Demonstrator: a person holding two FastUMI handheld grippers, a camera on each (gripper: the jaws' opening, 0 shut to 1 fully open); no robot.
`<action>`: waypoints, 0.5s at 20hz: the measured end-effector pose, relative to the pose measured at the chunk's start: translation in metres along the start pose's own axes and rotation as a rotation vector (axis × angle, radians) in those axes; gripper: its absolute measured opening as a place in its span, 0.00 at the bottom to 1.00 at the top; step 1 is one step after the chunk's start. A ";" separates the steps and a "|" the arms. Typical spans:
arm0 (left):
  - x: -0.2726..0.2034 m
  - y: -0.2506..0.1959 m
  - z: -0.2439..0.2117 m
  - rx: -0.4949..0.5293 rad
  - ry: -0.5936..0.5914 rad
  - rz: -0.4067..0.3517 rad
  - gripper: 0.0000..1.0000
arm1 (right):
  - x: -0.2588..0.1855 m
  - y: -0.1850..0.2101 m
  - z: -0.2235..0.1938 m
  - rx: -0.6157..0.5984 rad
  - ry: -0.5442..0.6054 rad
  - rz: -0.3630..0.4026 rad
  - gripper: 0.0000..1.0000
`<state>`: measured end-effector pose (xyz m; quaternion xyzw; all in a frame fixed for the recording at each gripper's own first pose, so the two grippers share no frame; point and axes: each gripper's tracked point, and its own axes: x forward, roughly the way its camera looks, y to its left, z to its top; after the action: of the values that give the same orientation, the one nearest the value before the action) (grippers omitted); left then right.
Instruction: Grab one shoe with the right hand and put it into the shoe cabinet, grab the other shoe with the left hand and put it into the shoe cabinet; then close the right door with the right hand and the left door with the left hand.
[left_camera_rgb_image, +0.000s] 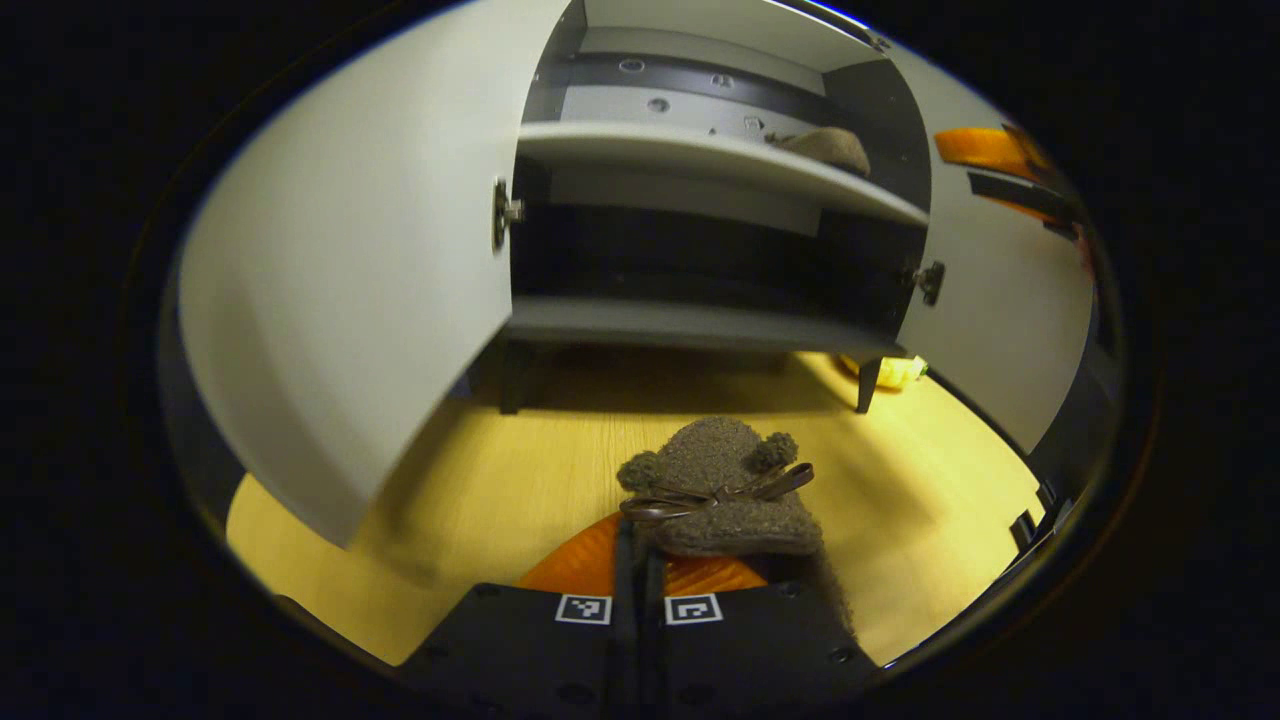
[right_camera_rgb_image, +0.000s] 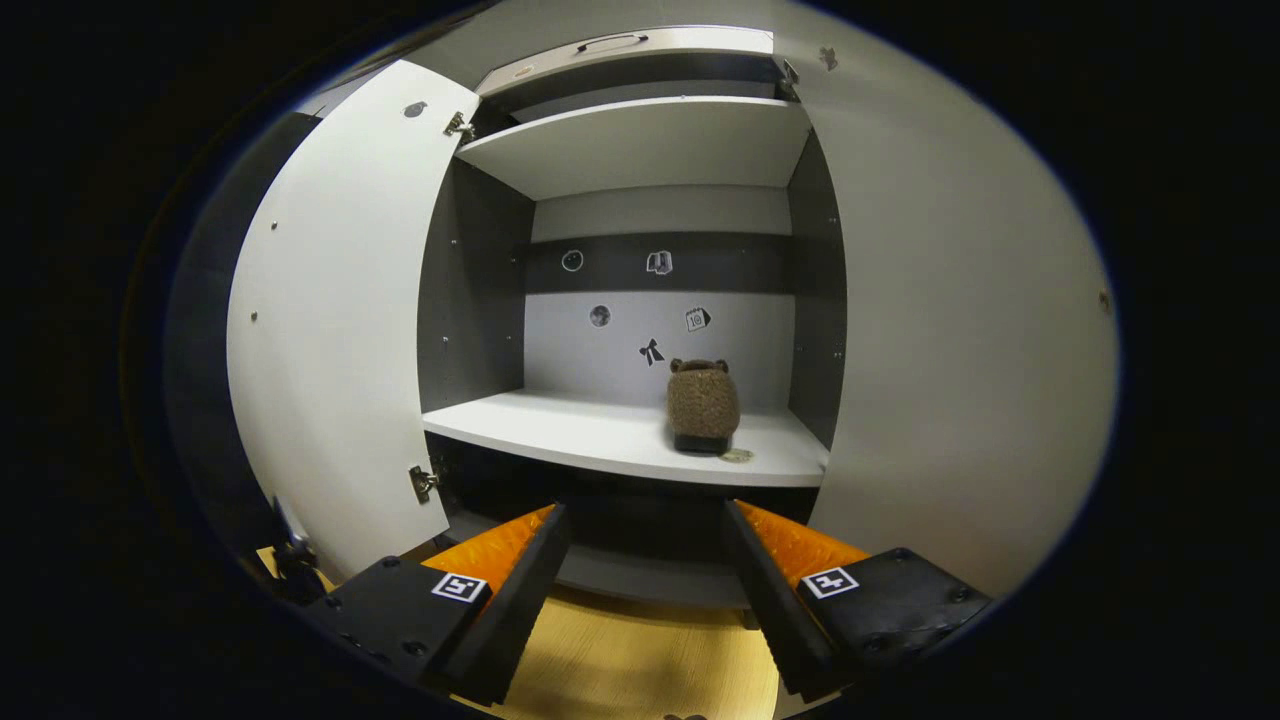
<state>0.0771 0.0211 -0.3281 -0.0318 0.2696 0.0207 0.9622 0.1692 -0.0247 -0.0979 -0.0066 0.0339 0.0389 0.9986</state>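
- In my right gripper view, one shoe (right_camera_rgb_image: 703, 405) stands on the middle shelf (right_camera_rgb_image: 560, 430) of the shoe cabinet (right_camera_rgb_image: 480, 300), towards its right end, near the back wall.
- The left door (right_camera_rgb_image: 330, 330) and right door (right_camera_rgb_image: 960, 330) stand open on either side.
- In my left gripper view, the other shoe (left_camera_rgb_image: 722, 488) is between my left jaws, over the floor (left_camera_rgb_image: 480, 490) before the cabinet.

Left gripper view low near floor (left_camera_rgb_image: 480, 480), facing cabinet (left_camera_rgb_image: 700, 160), right gripper view closer, level with the same shelf (right_camera_rgb_image: 620, 435)
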 end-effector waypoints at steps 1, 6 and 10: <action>-0.017 0.000 0.024 0.008 -0.026 0.010 0.05 | 0.000 0.002 0.006 -0.005 -0.006 0.003 0.98; -0.089 -0.004 0.128 0.055 -0.120 0.064 0.05 | 0.004 0.019 0.039 -0.023 -0.035 0.059 0.98; -0.113 -0.009 0.200 0.019 -0.181 0.100 0.05 | 0.009 0.038 0.063 -0.011 -0.060 0.134 0.98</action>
<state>0.0844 0.0241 -0.0985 -0.0073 0.1831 0.0691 0.9806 0.1790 0.0152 -0.0361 -0.0086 0.0040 0.1060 0.9943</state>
